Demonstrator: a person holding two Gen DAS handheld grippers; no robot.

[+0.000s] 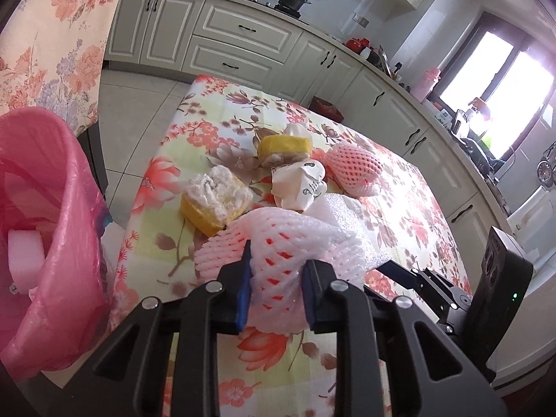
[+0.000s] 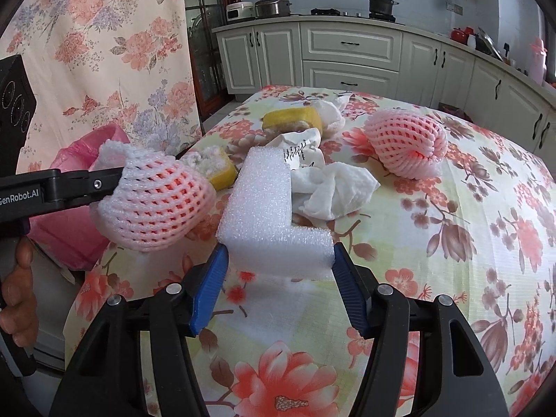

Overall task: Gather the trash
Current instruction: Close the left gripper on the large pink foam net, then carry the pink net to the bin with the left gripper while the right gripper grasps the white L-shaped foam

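My left gripper [image 1: 276,283] is shut on a pink foam fruit net [image 1: 278,243], held above the table's near left part; the net also shows in the right wrist view [image 2: 156,205]. My right gripper [image 2: 279,271] is shut on a white L-shaped foam block [image 2: 267,208], which also shows in the left wrist view [image 1: 347,222]. On the floral tablecloth [image 2: 451,278] lie a second pink foam net [image 2: 405,142], two yellow peel pieces [image 1: 215,201] [image 1: 283,149], crumpled printed paper [image 1: 302,184] and a white tissue [image 2: 333,187].
A bin lined with a pink bag [image 1: 45,226] stands left of the table, a white piece inside it. Kitchen cabinets [image 1: 243,41] and a counter with pots run behind. A floral curtain [image 2: 104,52] hangs at the left.
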